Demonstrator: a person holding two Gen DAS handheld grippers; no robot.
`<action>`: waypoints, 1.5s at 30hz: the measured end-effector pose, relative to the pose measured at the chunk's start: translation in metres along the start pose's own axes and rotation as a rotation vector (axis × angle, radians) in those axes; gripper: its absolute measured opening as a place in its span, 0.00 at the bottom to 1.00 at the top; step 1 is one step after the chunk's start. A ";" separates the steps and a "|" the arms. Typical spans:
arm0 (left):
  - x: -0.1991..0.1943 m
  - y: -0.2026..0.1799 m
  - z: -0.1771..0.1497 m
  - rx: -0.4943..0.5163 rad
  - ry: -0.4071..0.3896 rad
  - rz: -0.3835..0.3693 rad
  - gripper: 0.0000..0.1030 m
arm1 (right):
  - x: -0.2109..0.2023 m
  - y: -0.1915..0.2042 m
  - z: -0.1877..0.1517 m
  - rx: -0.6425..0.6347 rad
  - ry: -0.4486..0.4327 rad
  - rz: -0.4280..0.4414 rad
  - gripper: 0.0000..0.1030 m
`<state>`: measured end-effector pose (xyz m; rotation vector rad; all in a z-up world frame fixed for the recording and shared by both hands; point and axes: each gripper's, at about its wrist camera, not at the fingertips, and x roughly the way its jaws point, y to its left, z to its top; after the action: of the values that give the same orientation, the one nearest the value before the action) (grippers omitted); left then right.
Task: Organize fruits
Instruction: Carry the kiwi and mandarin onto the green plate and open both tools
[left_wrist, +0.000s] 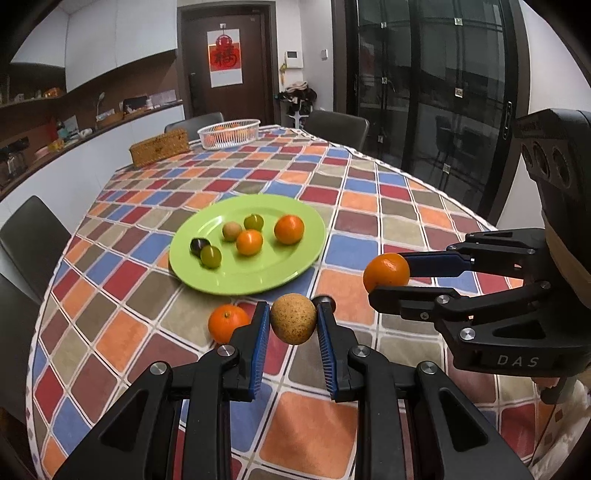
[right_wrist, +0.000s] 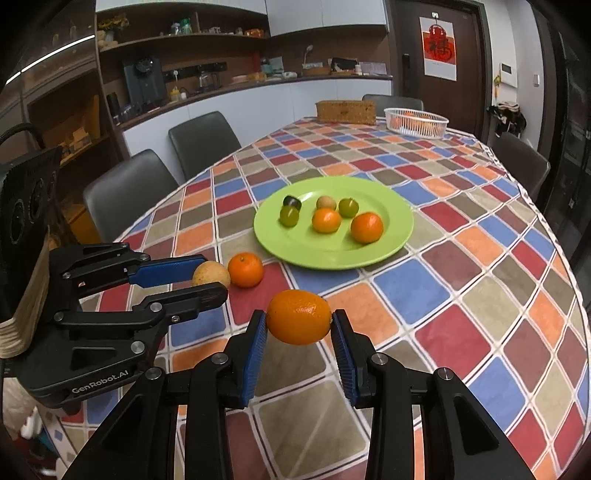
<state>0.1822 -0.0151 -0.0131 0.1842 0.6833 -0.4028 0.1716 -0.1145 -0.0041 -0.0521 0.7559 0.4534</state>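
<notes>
Left wrist view shows a speckled tan fruit (left_wrist: 293, 318) pinched in the left gripper's (left_wrist: 293, 321) jaws, off the checkered tabletop (left_wrist: 424, 206). To its right, the right gripper (left_wrist: 388, 277) clamps an orange (left_wrist: 386, 271). One tangerine (left_wrist: 227, 322) lies just left of the tan fruit, near the green plate (left_wrist: 236, 277) holding six small fruits.

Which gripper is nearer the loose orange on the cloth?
Left. The left gripper, shut on a tan fruit, is right beside the loose orange. The right gripper, shut on an orange, is farther away on the tan fruit's other side.
</notes>
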 end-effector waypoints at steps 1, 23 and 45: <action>-0.001 0.000 0.002 -0.003 -0.004 0.002 0.25 | -0.001 -0.002 0.003 0.001 -0.008 -0.001 0.36; 0.027 0.029 0.065 -0.102 -0.029 0.022 0.25 | 0.016 -0.035 0.073 -0.018 -0.087 -0.010 0.36; 0.122 0.091 0.102 -0.203 0.124 0.030 0.25 | 0.102 -0.073 0.127 -0.003 0.047 -0.077 0.36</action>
<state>0.3643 0.0013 -0.0110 0.0270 0.8379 -0.2930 0.3498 -0.1158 0.0120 -0.0944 0.7965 0.3811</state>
